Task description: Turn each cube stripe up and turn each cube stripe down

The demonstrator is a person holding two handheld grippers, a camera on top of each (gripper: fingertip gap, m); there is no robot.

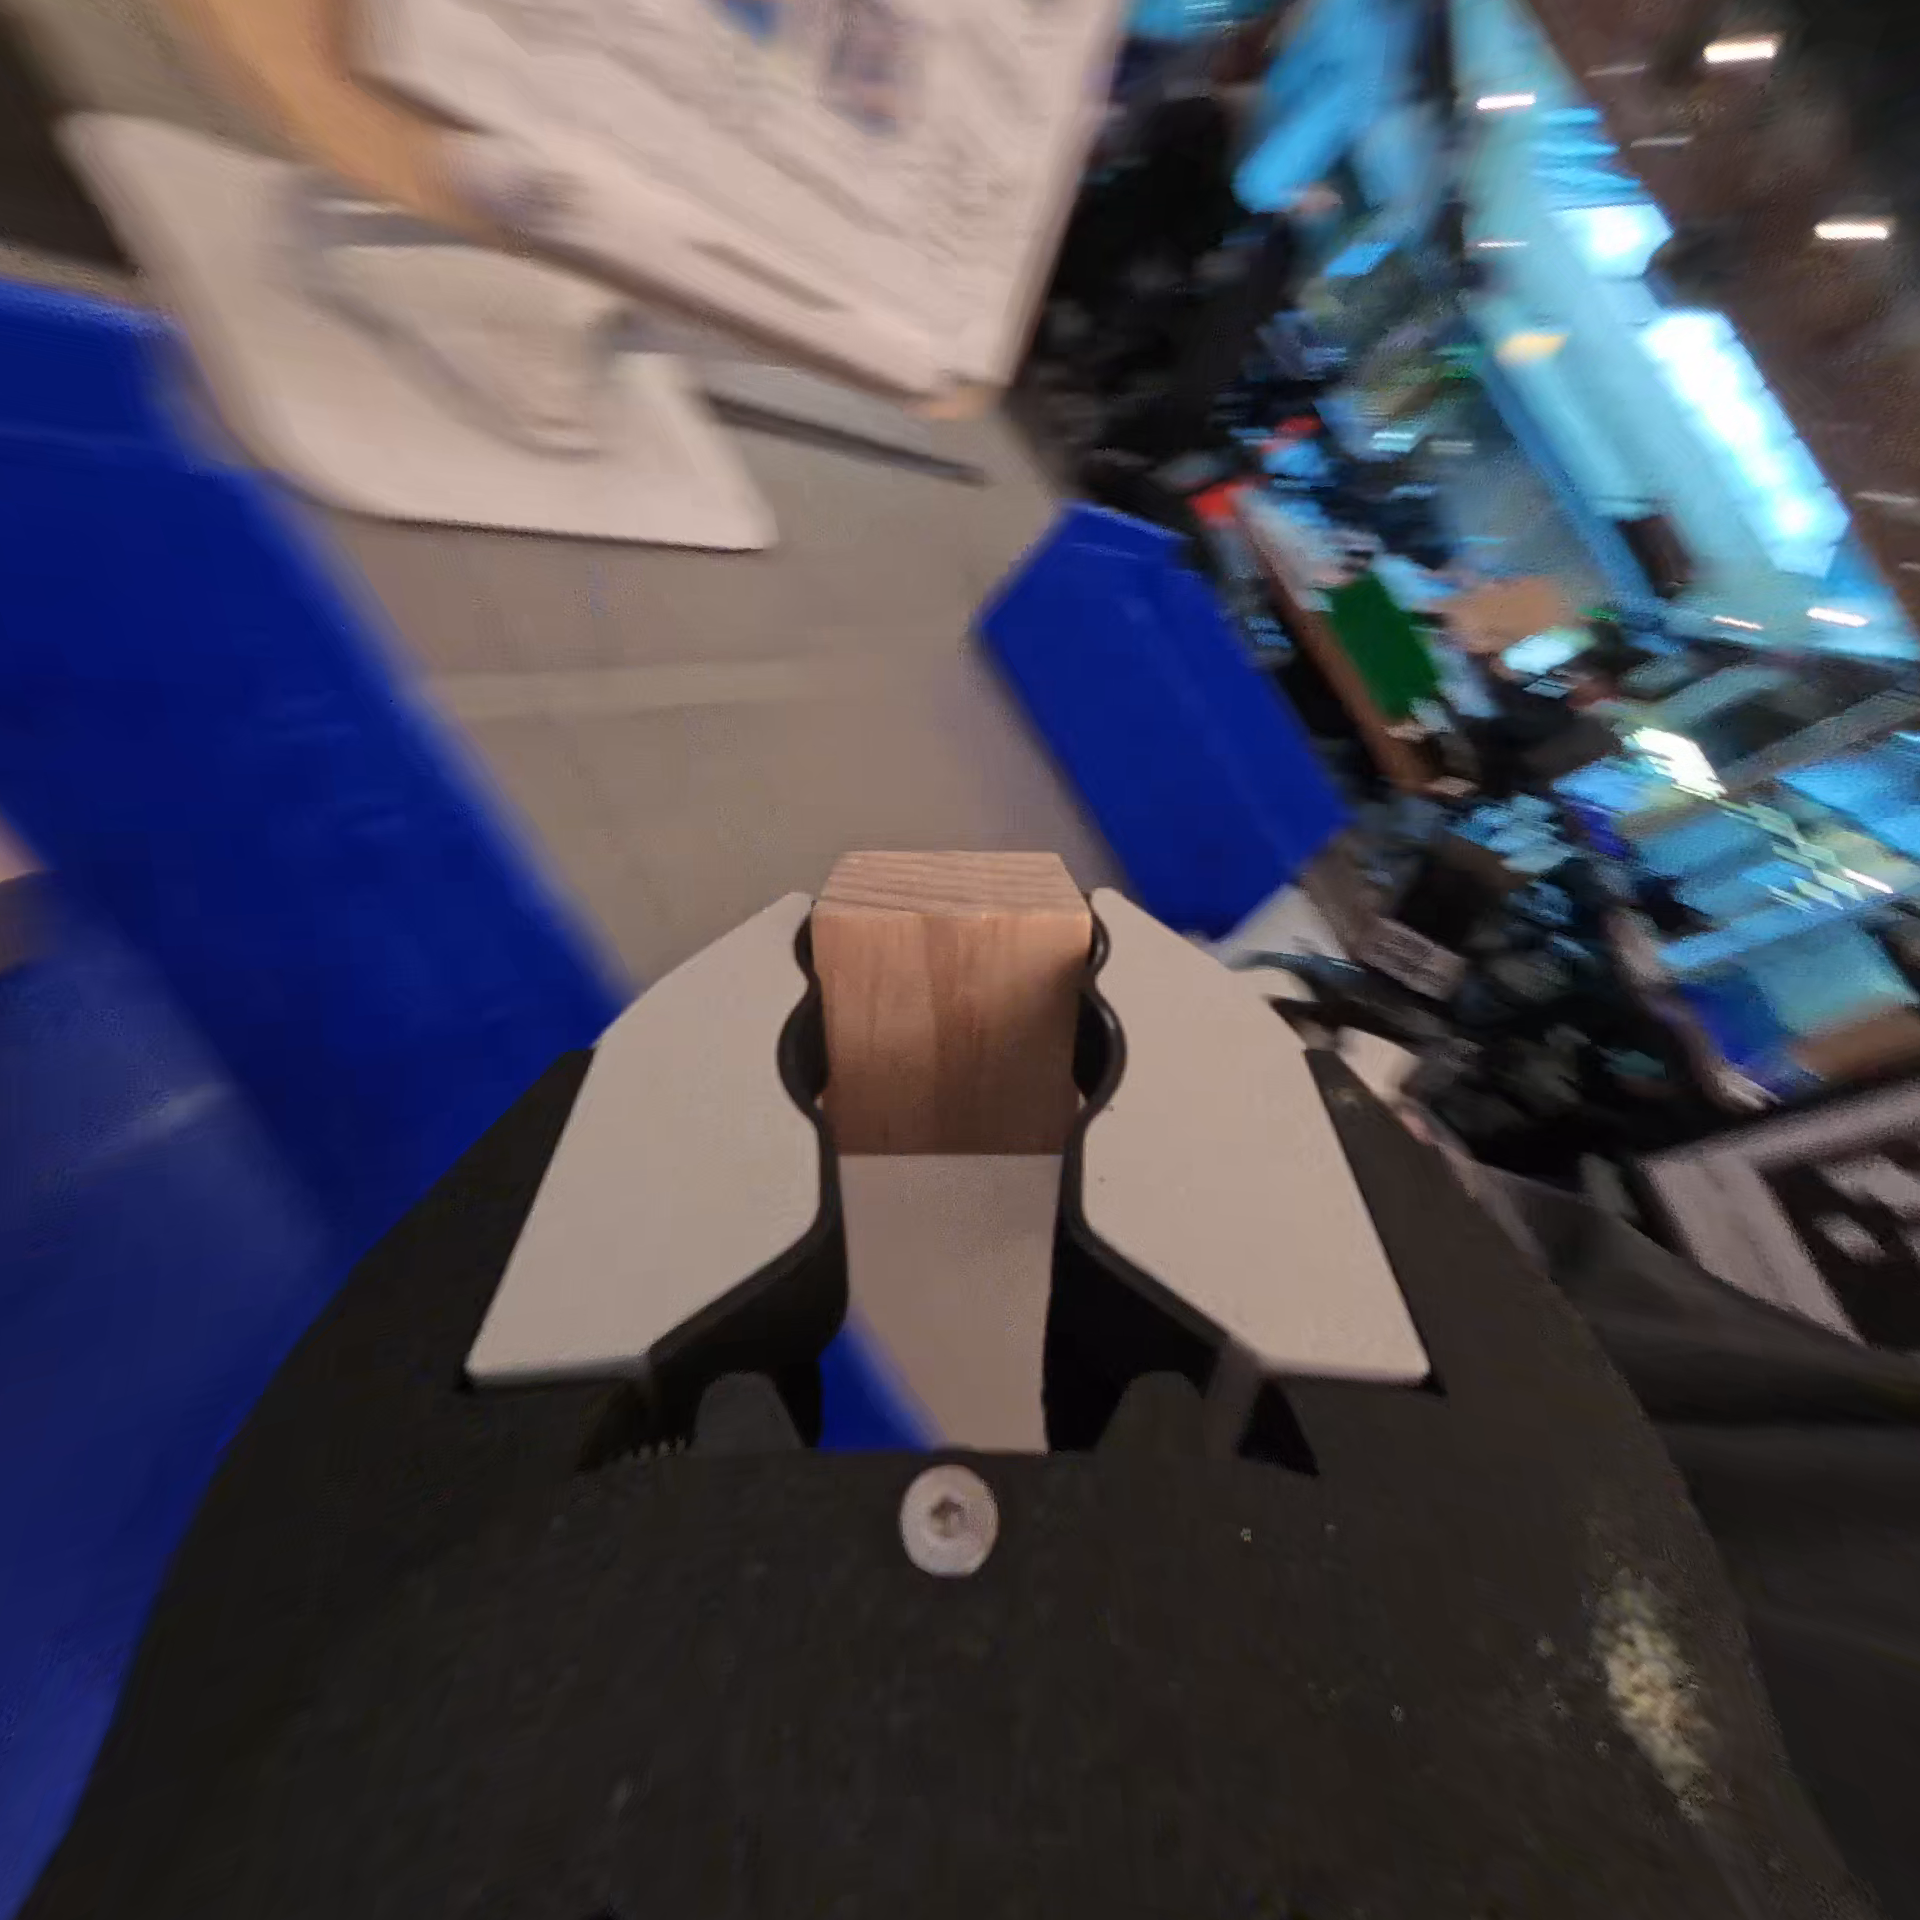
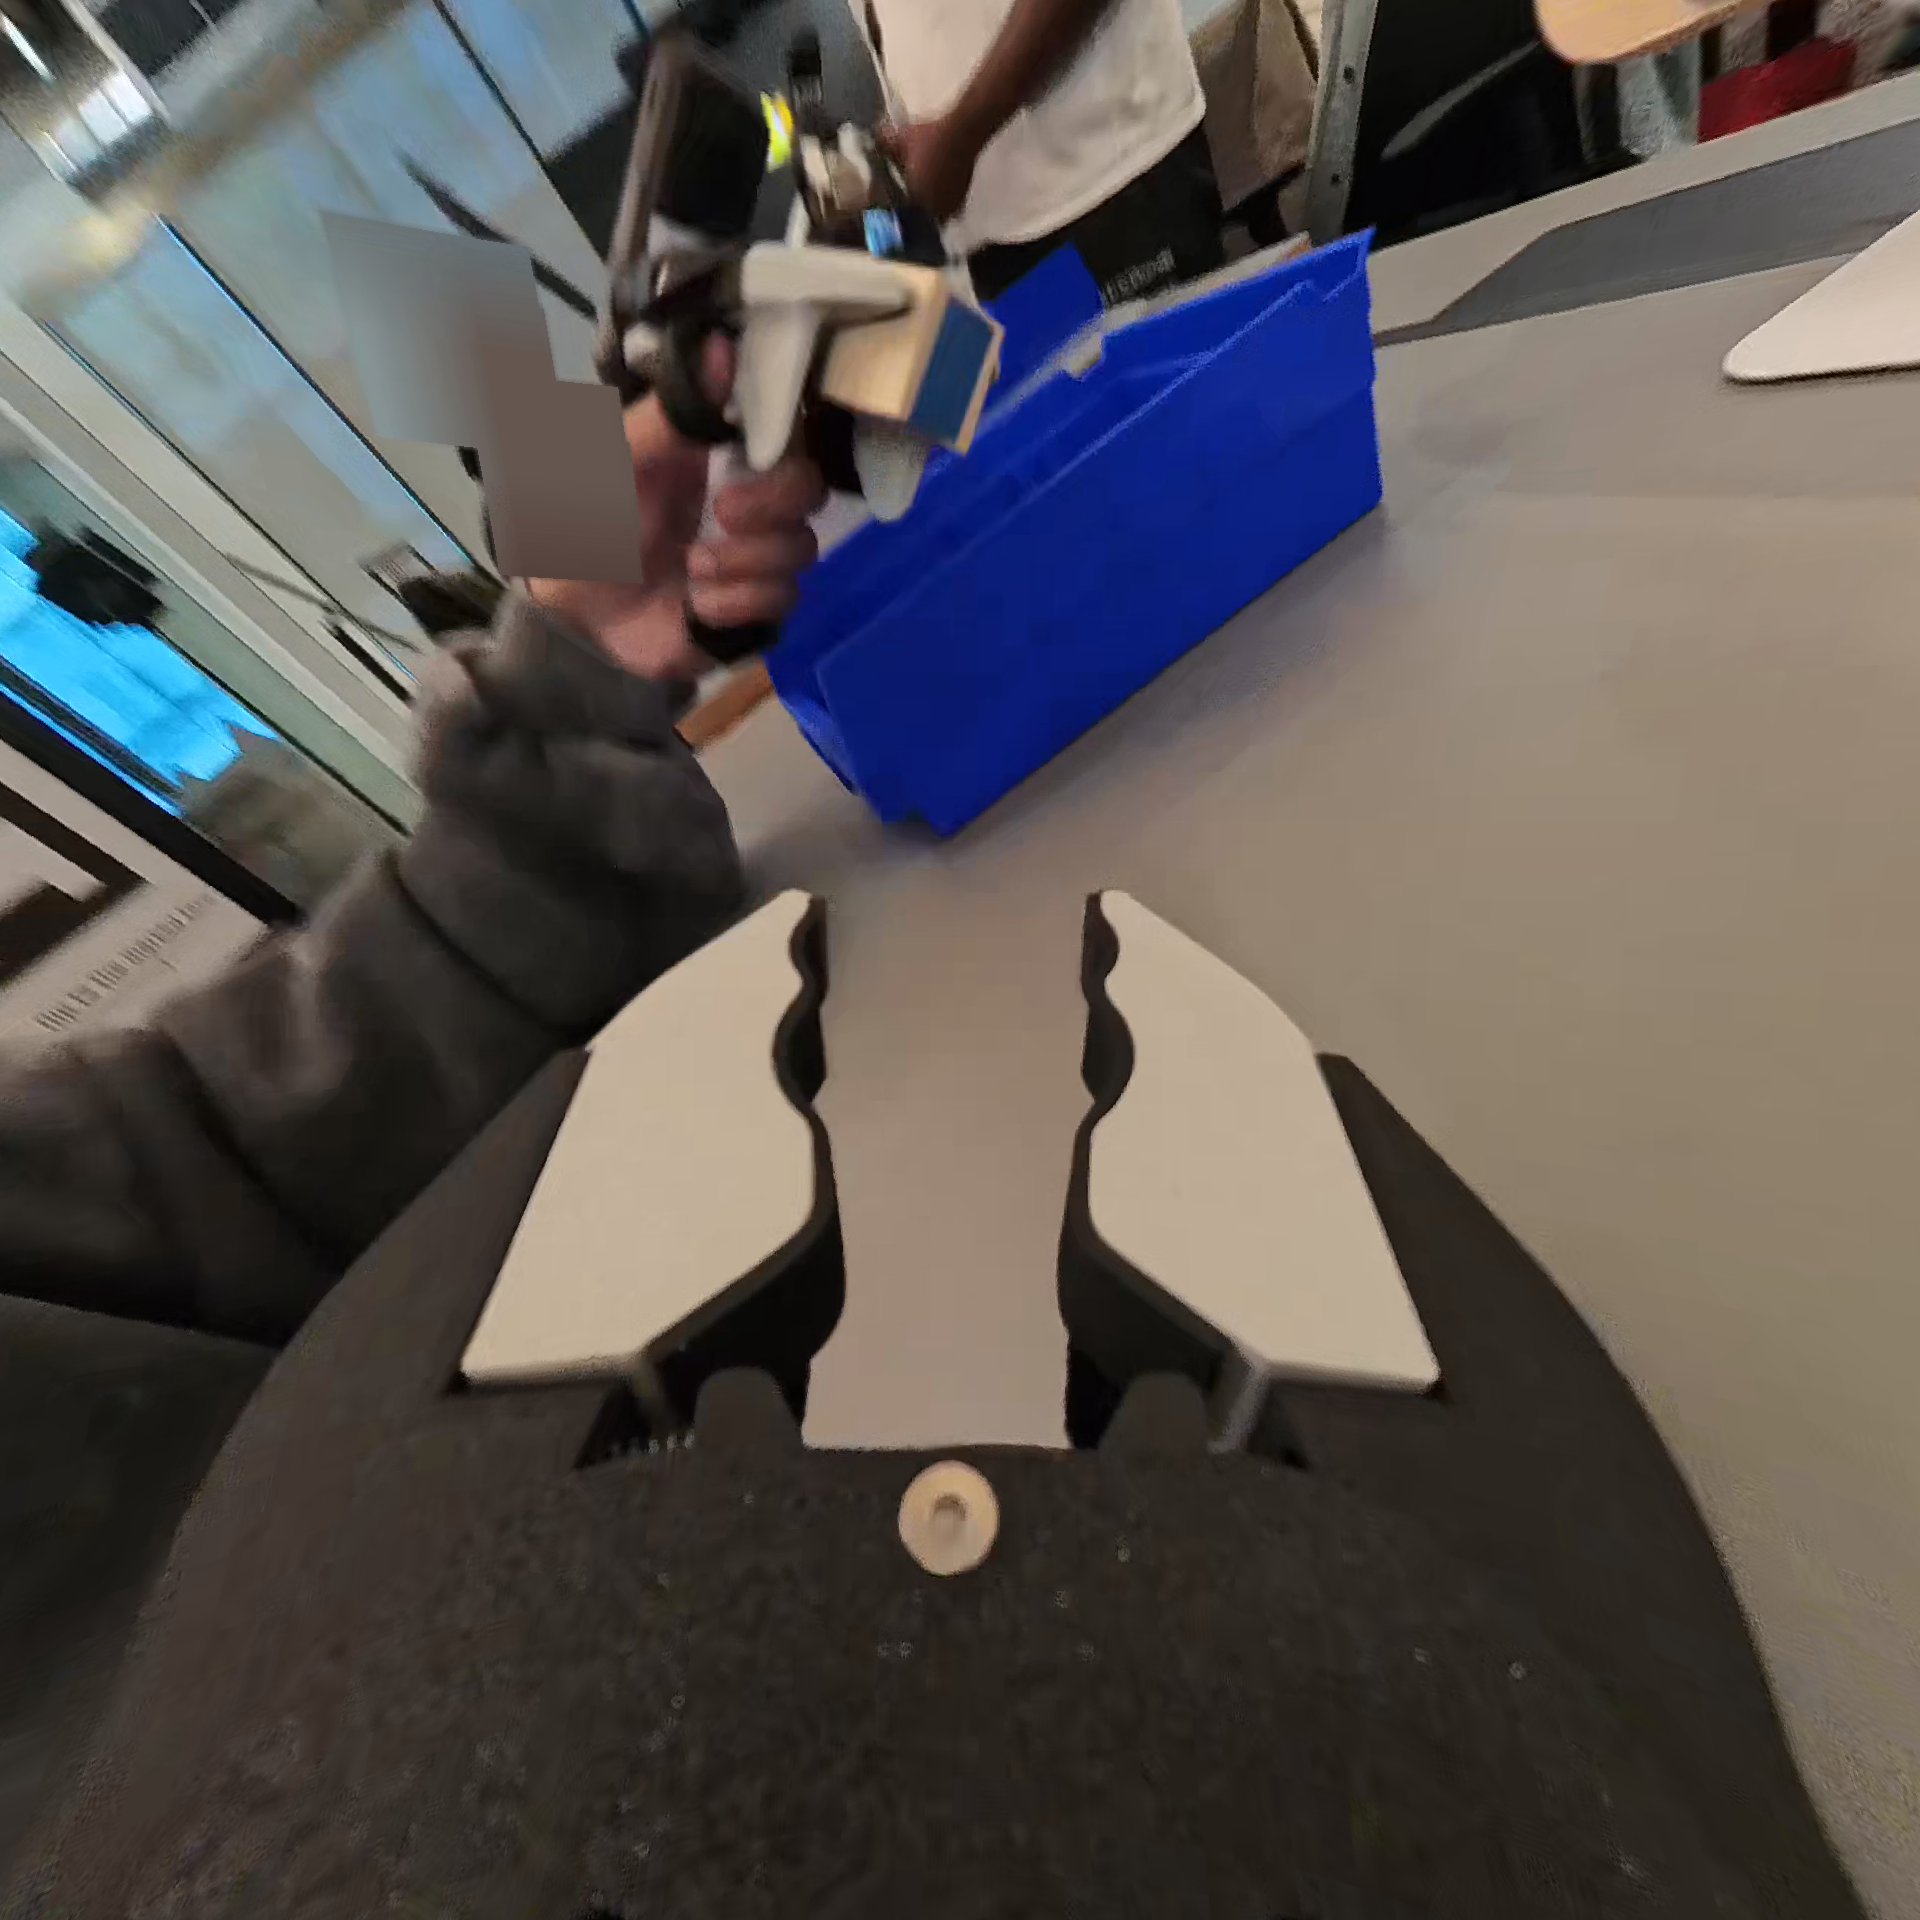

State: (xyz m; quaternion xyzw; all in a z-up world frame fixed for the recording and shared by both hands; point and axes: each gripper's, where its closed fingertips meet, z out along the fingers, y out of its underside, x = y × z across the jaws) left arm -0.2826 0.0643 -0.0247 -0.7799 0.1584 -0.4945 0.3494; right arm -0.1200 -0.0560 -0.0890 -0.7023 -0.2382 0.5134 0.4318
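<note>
One wooden cube (image 1: pixel 951 1013) is in play here, pinched between the two pads of the left gripper (image 1: pixel 951 997), whose jaws are closed against its side faces so that it sits near the fingertips with its end grain pointing forward. From the left wrist view no stripe shows on the faces turned to the camera; the right wrist view shows the same cube raised above the blue bin (image 2: pixel 1091 561), and there a blue face, likely the stripe, points outward and slightly down toward that bin. Holding it by two opposite plain sides probably leaves the striped face free, so a roll of the wrist can bring it up or down before the cube is set down. The person's hand (image 2: pixel 748 540) wraps the gripper's handle beside the bin's near left end, a grey sleeve (image 2: pixel 561 790) below it. The right gripper (image 2: pixel 956 1039) hangs over the bare grey table (image 2: pixel 1558 831) on the near side of the bin, jaws apart with nothing between them, seemingly waiting its turn. A second blue bin (image 1: pixel 1143 707) lies beyond the cube in the left wrist view. Blur hides whether other cubes lie in either bin.
</note>
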